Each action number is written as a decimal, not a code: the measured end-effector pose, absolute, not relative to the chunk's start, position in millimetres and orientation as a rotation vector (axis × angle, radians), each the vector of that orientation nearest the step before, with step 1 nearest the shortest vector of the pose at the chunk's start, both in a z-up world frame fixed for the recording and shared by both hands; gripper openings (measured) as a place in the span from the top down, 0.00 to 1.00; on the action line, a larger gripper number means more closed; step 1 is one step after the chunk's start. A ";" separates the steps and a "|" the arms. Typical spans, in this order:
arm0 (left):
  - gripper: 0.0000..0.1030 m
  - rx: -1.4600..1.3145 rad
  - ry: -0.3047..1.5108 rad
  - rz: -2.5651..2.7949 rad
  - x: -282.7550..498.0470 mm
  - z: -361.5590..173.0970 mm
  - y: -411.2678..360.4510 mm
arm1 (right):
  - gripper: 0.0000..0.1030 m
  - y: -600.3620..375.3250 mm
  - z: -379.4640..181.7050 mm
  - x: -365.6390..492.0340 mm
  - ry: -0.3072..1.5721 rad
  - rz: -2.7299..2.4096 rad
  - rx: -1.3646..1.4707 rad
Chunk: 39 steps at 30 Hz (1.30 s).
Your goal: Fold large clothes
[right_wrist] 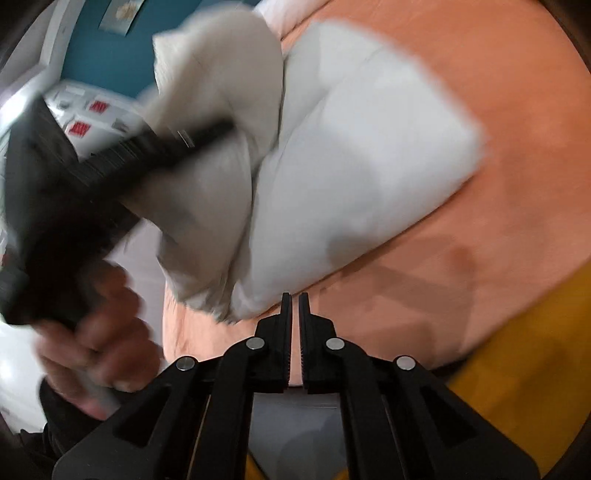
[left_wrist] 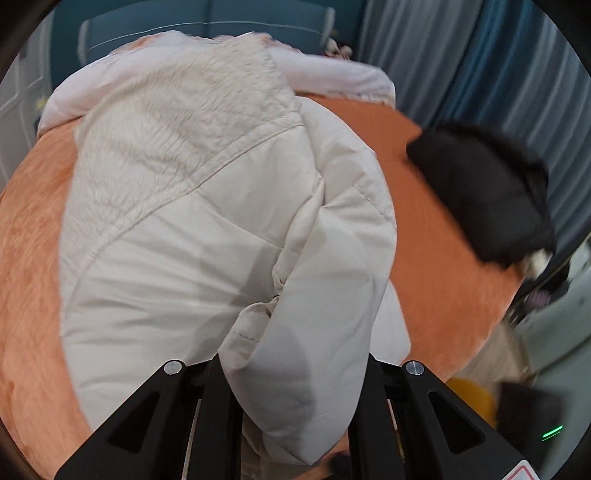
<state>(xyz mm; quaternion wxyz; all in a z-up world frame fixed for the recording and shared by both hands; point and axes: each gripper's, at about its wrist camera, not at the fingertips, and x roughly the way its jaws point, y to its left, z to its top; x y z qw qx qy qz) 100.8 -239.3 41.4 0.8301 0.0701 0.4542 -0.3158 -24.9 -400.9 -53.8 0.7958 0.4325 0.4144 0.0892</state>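
A cream padded jacket [left_wrist: 207,229] with a fleecy upper part lies on an orange bed cover [left_wrist: 33,258]. My left gripper [left_wrist: 295,417] is shut on a sleeve or edge of the jacket, which drapes over and hides its fingertips. In the right wrist view the jacket [right_wrist: 351,177] lies partly folded on the bed, blurred by motion. My right gripper [right_wrist: 294,306] is shut and empty, just off the jacket's near corner. The left gripper [right_wrist: 74,192] and the hand holding it show at the left, lifting the jacket.
A black furry garment [left_wrist: 487,192] lies at the bed's right edge. White bedding [left_wrist: 332,74] is at the head, before a teal headboard [left_wrist: 207,22]. Blue-grey curtains [left_wrist: 480,55] hang at right. Something yellow [right_wrist: 535,369] is at the bed's near edge.
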 end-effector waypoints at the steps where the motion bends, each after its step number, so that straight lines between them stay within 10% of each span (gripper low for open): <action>1: 0.92 0.163 0.962 -0.669 98.6 37.8 -242.4 | 0.96 -412.4 -47.3 -28.4 0.869 0.160 0.909; 4: 0.92 0.202 0.962 -0.661 95.7 24.6 -251.0 | 0.94 -451.6 -6.3 -30.0 0.770 0.056 0.775; 9: 0.92 0.256 0.945 -0.643 92.1 13.2 -256.6 | 0.48 -479.2 62.9 27.5 0.650 0.072 0.634; 16: 0.92 0.316 0.923 -0.615 85.2 7.8 -272.3 | 0.48 -441.1 79.9 156.8 0.772 0.220 0.496; 18: 0.92 0.315 0.916 -0.617 84.8 8.2 -273.1 | 0.55 -412.7 61.4 183.1 0.842 0.253 0.466; 20: 0.88 0.315 0.900 -0.628 81.0 12.5 -278.6 | 0.82 -421.5 51.8 182.0 0.859 0.262 0.469; 23: 0.82 0.226 0.912 -0.708 74.5 31.5 -266.1 | 0.90 -443.5 39.6 172.3 0.833 0.234 0.553; 31: 0.52 -0.040 0.752 -0.761 65.9 104.2 -196.1 | 0.88 -525.2 -53.6 147.0 0.845 0.112 0.871; 39: 0.48 0.048 0.905 -0.539 122.0 59.7 -202.2 | 0.83 -510.1 -24.1 140.1 0.843 0.092 0.806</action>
